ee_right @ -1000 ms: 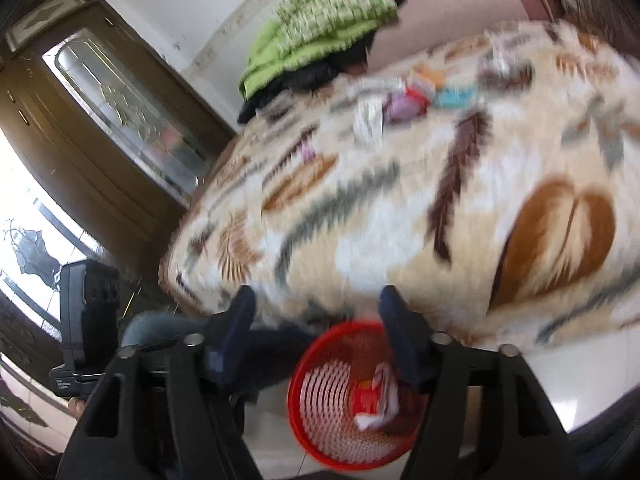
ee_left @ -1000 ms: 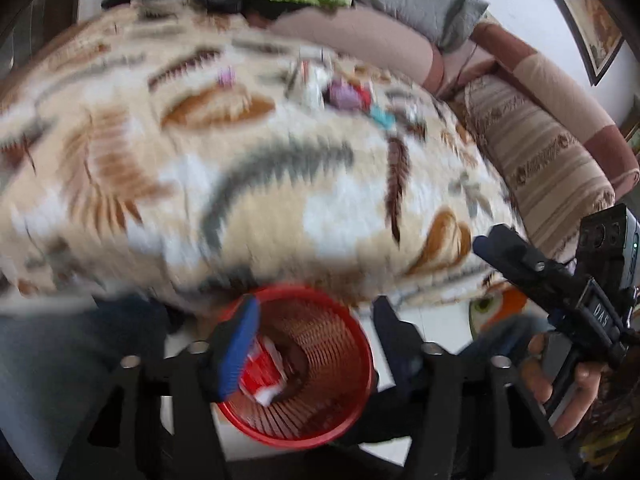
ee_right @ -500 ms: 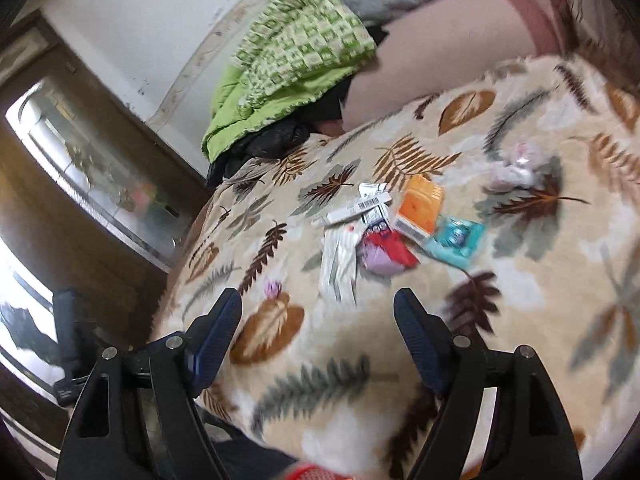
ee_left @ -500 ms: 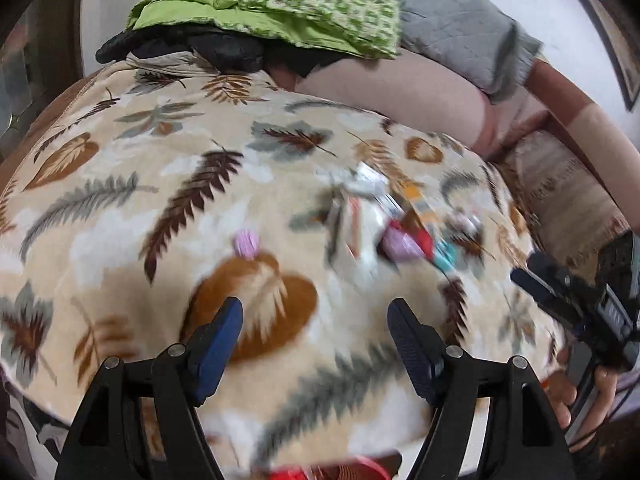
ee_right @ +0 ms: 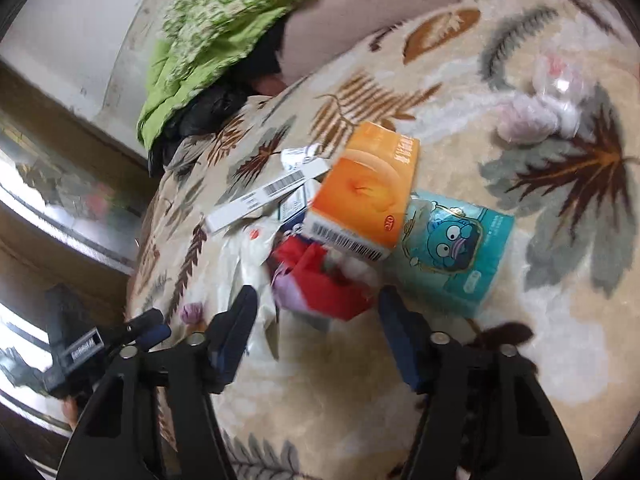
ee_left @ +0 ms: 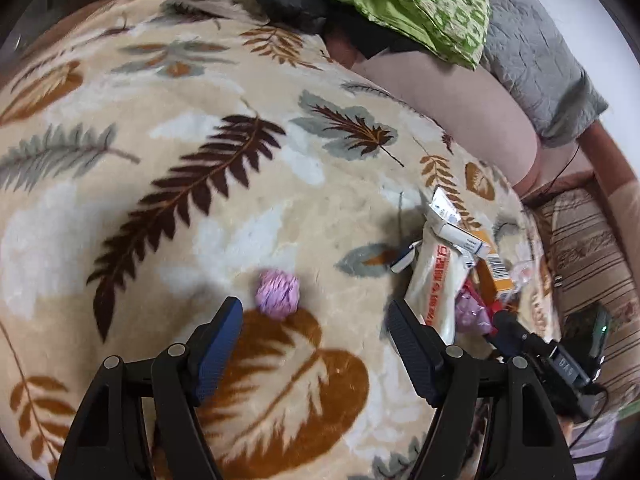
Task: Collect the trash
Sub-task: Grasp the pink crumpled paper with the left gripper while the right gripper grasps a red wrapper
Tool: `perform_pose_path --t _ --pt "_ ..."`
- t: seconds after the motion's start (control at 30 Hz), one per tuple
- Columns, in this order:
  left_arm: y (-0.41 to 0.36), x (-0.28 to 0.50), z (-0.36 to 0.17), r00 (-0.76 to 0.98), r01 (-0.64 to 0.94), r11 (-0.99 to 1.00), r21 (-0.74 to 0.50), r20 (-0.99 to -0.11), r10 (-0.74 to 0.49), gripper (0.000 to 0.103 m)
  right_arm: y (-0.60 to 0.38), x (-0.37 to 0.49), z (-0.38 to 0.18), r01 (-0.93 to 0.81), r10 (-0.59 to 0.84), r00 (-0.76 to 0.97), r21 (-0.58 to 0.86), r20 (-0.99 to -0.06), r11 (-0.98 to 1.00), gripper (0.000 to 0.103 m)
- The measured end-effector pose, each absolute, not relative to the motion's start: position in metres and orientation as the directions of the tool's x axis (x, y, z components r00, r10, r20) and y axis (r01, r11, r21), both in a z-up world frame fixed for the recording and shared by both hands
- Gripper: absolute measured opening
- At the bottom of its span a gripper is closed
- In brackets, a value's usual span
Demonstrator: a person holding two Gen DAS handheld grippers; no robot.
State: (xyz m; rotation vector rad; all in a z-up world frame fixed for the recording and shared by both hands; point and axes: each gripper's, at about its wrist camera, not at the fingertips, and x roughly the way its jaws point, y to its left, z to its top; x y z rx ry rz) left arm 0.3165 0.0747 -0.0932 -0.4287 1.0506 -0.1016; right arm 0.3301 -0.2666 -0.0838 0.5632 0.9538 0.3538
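Both grippers were advanced from red basket to blanket (ee_left: 200,240). Left gripper (ee_left: 314,344) spread, empty, near light, soft pink paper ball (ee_left: 277,294); right gripper (ee_right: 318,330) closing around crumpled red wrapper (ee_right: 320,284), best pinched mid-fold.

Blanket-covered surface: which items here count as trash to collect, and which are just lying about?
Trash to collect:
- pink crumpled ball
- orange box
- red wrapper
- teal cartoon packet
- white barcoded box
- white plastic bag

Just lying about:
- green cloth
- grey quilted cover
- leaf-print blanket
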Motion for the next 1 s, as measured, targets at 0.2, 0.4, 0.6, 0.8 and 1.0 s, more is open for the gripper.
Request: perform_pose_path --t 0.2,0.4,0.6,0.8,1.0 --pt "0.069 0.328 -0.117 0.430 -0.209 0.920 -0.332 -0.876 -0.219 0.050 -0.254 0.339 -0.099 -0.031 0.524 0.498 0.590 -0.691 0.807 0.037" --pt "0.080 0.325 -0.121 0.446 -0.257 0.905 -0.338 -0.873 -0.199 0.021 -0.259 0.331 -0.082 -0.028 0.509 0.540 0.590 -0.670 0.807 0.027" --pt "0.103 0.310 -0.100 0.499 -0.259 0.834 -0.488 -0.807 -0.317 0.021 -0.267 0.311 -0.060 -0.047 0.502 0.566 0.582 -0.654 0.812 0.026" --pt "0.108 0.288 -0.069 0.557 -0.212 0.805 -0.553 -0.746 -0.366 0.021 -0.270 0.272 -0.028 -0.102 0.502 0.612 0.568 -0.611 0.817 0.026" --pt "0.090 0.240 -0.019 0.592 -0.094 0.838 -0.537 -0.707 -0.387 0.021 -0.256 0.205 0.016 -0.201 0.488 0.683 0.503 -0.543 0.841 0.026"
